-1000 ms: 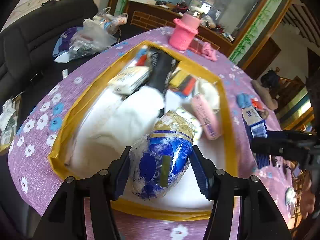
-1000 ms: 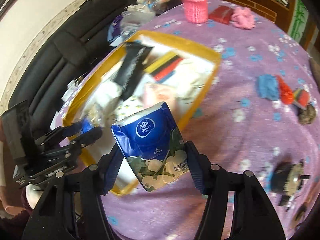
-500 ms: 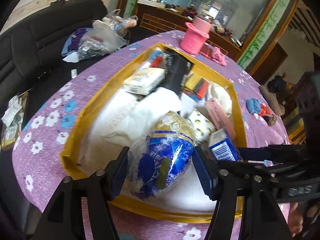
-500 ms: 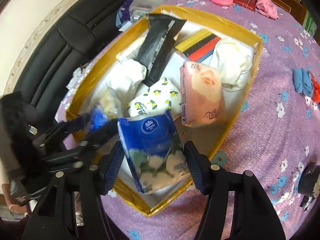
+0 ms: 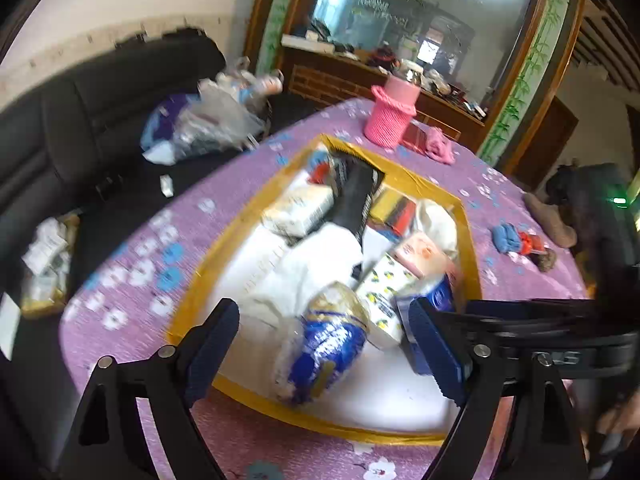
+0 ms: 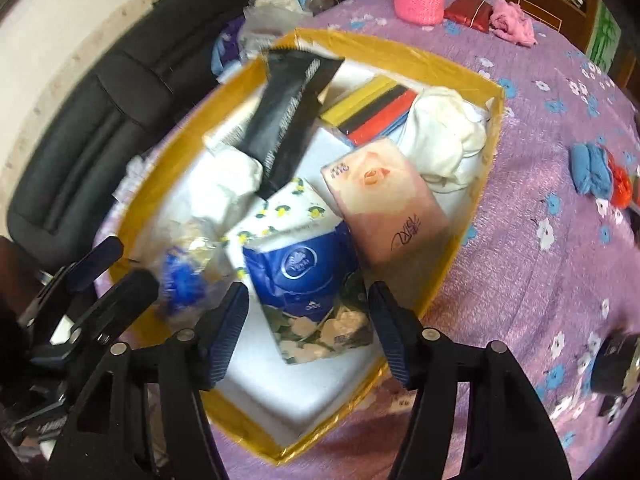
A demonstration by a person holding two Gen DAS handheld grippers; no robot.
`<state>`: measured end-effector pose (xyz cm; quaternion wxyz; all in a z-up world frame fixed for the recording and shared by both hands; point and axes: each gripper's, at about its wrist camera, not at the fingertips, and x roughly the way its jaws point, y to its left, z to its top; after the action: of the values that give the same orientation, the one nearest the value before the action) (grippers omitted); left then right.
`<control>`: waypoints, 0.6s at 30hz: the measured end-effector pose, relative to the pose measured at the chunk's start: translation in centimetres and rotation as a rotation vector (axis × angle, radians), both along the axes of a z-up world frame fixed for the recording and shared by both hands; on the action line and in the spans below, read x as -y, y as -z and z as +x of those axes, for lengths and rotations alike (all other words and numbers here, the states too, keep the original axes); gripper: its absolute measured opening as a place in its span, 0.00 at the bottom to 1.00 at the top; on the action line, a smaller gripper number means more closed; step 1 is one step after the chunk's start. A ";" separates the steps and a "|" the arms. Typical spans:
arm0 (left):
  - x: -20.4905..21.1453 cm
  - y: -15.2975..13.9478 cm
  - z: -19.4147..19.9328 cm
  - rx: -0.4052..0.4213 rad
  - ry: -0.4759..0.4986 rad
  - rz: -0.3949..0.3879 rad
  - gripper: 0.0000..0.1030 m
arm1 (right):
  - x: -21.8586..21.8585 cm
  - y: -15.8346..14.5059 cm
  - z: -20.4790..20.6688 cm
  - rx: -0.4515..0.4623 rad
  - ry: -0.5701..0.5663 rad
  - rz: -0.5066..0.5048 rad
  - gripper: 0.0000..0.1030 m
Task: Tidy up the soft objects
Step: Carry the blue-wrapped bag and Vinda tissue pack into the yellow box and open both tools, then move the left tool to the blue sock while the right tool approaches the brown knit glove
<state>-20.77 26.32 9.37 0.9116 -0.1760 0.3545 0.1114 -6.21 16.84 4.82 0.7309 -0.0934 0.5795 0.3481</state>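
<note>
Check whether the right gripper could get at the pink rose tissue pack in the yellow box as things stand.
Probably not yet: the right gripper still brackets the blue tissue pack. The pink rose pack lies uncovered just beyond in the box.

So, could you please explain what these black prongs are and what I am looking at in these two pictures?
There is no robot here: a person holds a pair of tongs in each hand, and each pair carries a wide-angle camera looking along its two fingers. One picture is from the left tongs, the other from the right tongs. Below is a yellow-rimmed box on a purple flowered tablecloth. It holds a pink tissue pack, a black pouch and a white cloth. The left tongs have just been opening. A blue-and-gold bag lies between them, clear of the pads. The right tongs grip a blue tissue pack low in the box.
</note>
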 end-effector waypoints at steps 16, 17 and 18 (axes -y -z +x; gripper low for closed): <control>8.9 -1.9 0.5 -0.015 0.085 0.282 0.88 | 11.0 -5.8 -2.1 0.165 0.133 0.153 0.61; 9.3 -1.9 0.6 -0.021 0.093 0.287 0.88 | 11.7 -5.9 -2.1 0.165 0.146 0.156 0.61; 9.8 -1.9 0.7 -0.027 0.101 0.292 0.88 | 12.4 -5.9 -2.0 0.164 0.160 0.161 0.61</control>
<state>-20.03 16.49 11.27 0.9271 -0.0222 0.3550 0.1179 -8.16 4.44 10.69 0.8063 -0.0161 0.4938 0.3253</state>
